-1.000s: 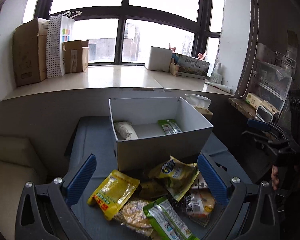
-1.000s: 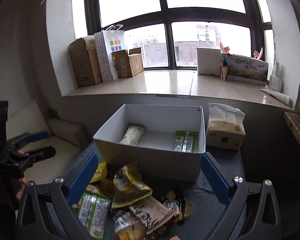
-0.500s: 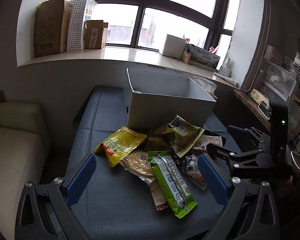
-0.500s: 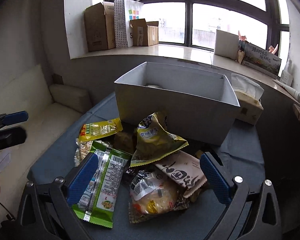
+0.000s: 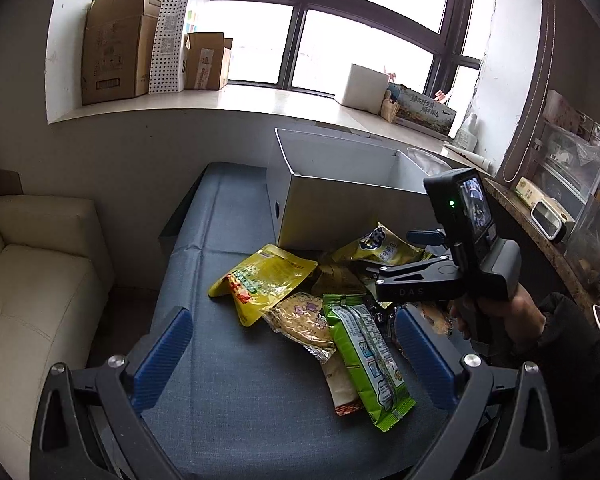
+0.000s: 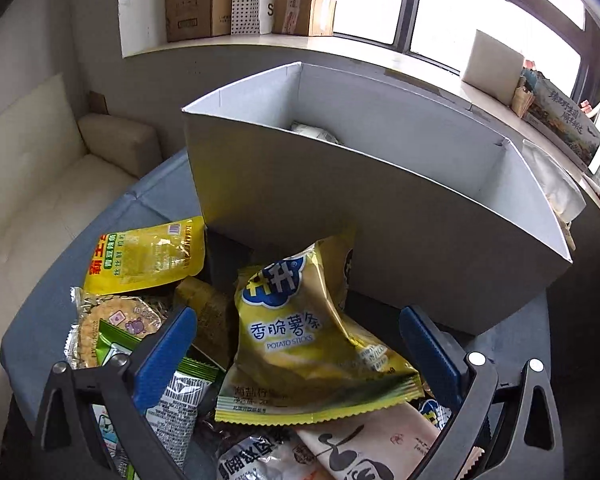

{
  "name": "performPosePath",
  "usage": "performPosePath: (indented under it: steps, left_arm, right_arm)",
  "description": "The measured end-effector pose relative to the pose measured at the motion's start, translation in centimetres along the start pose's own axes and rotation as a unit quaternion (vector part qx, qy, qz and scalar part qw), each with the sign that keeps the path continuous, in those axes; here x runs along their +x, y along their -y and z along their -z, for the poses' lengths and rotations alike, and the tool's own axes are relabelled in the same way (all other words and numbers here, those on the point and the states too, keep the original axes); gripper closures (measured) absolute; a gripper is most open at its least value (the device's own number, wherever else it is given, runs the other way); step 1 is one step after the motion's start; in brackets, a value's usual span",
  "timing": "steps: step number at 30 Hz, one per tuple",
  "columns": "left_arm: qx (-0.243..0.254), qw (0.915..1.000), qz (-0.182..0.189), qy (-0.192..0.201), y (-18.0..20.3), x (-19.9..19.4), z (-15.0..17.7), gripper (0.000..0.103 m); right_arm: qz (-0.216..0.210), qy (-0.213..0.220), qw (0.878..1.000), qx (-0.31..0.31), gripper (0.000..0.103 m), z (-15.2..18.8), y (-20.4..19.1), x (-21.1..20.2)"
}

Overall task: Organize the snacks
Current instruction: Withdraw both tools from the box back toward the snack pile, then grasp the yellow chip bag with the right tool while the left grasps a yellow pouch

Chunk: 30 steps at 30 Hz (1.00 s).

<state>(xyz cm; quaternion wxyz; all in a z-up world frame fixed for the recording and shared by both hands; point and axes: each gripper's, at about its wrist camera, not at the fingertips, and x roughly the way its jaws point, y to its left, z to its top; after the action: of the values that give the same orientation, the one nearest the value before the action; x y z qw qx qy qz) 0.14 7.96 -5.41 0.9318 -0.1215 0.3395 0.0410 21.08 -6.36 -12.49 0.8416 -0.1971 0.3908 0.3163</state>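
1. The right hand-held gripper (image 6: 298,364) is held released, jaws spread wide, with the puffed gold foil potato-stick bag (image 6: 304,340) lying between its blue fingers (image 6: 168,352) and slightly ahead of them; no contact can be seen.
2. The bag's long axis runs roughly along the gripper's line of sight, its serrated bottom seam nearest the camera and its top leaning toward the front wall of the open white cardboard box (image 6: 380,216) just behind it (so the coming move is judged to turn on closing across the bag's width).
3. The left hand-held gripper (image 5: 296,360) is likewise released and grasps nothing; it hangs over the blue cloth-covered worktop (image 5: 220,400), farther from the pile, so the right one is the nearer to the bag.
4. Nearest the left gripper, the long green-and-white wrapper (image 5: 364,356) is laid with its long axis pointing away toward the box.
5. Counted outside the box: one flat yellow pouch with red lettering (image 5: 260,276), one clear pack of round crackers (image 5: 300,320), one green wrapper, one gold bag, one beige packet with black brushwork (image 6: 364,452), and at least two more partly hidden.
6. One box is present; inside it only one pale packet (image 6: 312,132) is glimpsed over the rim.
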Motion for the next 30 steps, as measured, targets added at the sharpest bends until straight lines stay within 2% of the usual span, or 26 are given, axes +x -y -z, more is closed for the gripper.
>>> performPosePath:
  steps: [1, 3, 5, 8, 12, 14, 21, 25, 27, 30]
  left_arm:
    - [0.0, 1.0, 0.001, -0.001, 0.0, 0.1, 0.0, 0.0]
    - [-0.001, 1.0, 0.001, -0.004, -0.1, 0.2, 0.1, 0.0]
    - [-0.001, 1.0, 0.001, -0.006, -0.2, 0.3, 0.2, 0.0]
    - [-0.003, 1.0, 0.0, -0.007, -0.5, 0.4, 0.2, 0.0]
    - [-0.003, 0.9999, 0.0, -0.014, -1.0, 1.3, 0.2, 0.0]
    - [0.002, 0.9998, 0.006, -0.019, -1.4, 2.2, 0.0, 0.0]
    - [0.068, 0.9954, 0.024, -0.062, -2.5, 8.5, -2.6, 0.0]
    - [0.122, 0.9861, 0.054, -0.099, -2.5, 12.9, -4.0, 0.0]
    - [0.148, 0.9805, 0.056, -0.117, -2.6, 15.3, -4.1, 0.0]
    - [0.163, 0.9714, 0.064, -0.16, -3.0, 18.8, -3.7, 0.0]
  right_arm:
    - [0.005, -0.004, 1.0, -0.003, 0.019, 0.0, -0.1, 0.4]
    - [0.01, -0.018, 1.0, -0.013, 0.037, 0.0, -0.3, 1.3]
    - [0.0, -0.024, 1.0, -0.017, 0.04, 0.2, -0.5, 1.7]
    - [0.006, -0.02, 1.0, -0.022, 0.049, 0.4, -0.6, 1.4]
    - [-0.018, -0.009, 1.0, 0.007, 0.052, 1.1, 0.3, -0.1]
    - [-0.016, 0.005, 1.0, 0.012, 0.052, 1.4, 0.7, -1.5]
    - [-0.052, 0.077, 0.992, 0.08, 0.052, 1.8, 4.2, -8.5]
    - [-0.062, 0.114, 0.987, 0.1, 0.052, 2.9, 5.0, -12.6]
    - [-0.068, 0.124, 0.984, 0.104, 0.052, 3.5, 5.1, -14.1]
    - [-0.068, 0.134, 0.983, 0.105, 0.052, 4.3, 5.2, -15.9]
